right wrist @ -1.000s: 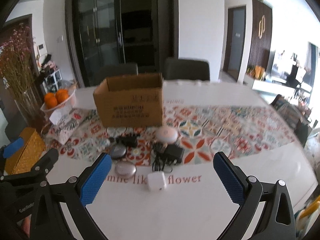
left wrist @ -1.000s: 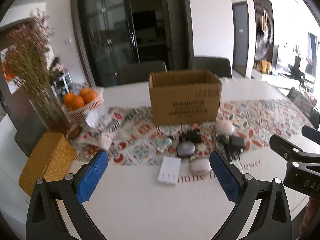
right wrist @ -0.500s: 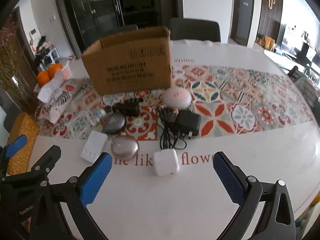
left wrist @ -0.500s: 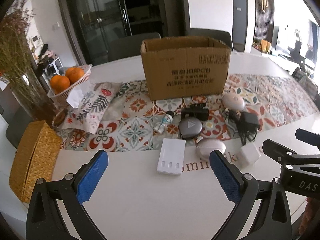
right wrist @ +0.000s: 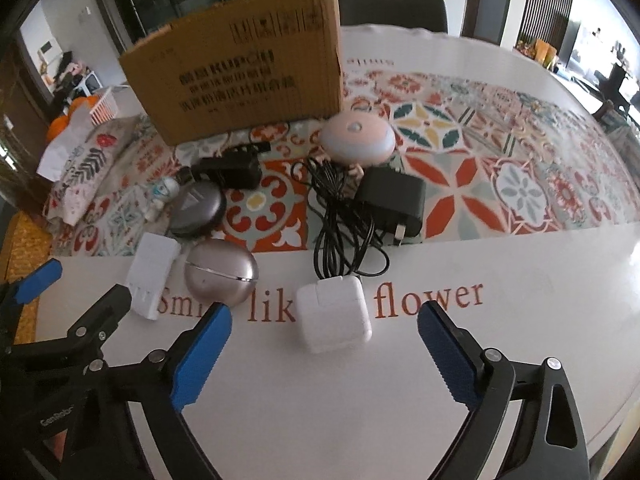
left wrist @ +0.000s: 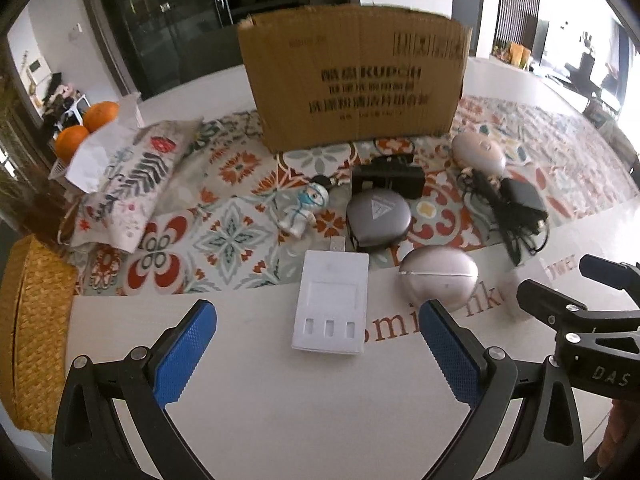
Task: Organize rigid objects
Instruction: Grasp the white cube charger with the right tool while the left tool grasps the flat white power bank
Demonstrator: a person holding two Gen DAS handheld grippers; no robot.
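A white flat charger (left wrist: pixel 332 304) lies on the white table between the open jaws of my left gripper (left wrist: pixel 317 308), whose pads stand clear of it. Beside it sit a silver oval case (left wrist: pixel 438 276), a grey round case (left wrist: pixel 378 212) and a small figurine (left wrist: pixel 306 208). A white cube charger (right wrist: pixel 334 316) lies between the blue pads of my right gripper (right wrist: pixel 324 312); its jaws are closing but still apart from the cube. Behind are a black adapter with its cable (right wrist: pixel 390 200), a pink round lamp (right wrist: pixel 358 138) and an open cardboard box (right wrist: pixel 244 72).
A woven basket (left wrist: pixel 32 320) stands at the left table edge. Oranges (left wrist: pixel 86 124) and a patterned pouch (left wrist: pixel 132 176) lie at the back left. A patterned runner (right wrist: pixel 500 152) crosses the table. A dark chair (right wrist: pixel 392 8) stands behind it.
Both grippers have come down and tilted toward the table, so the objects loom larger. The right jaws have narrowed a little around the white cube charger.
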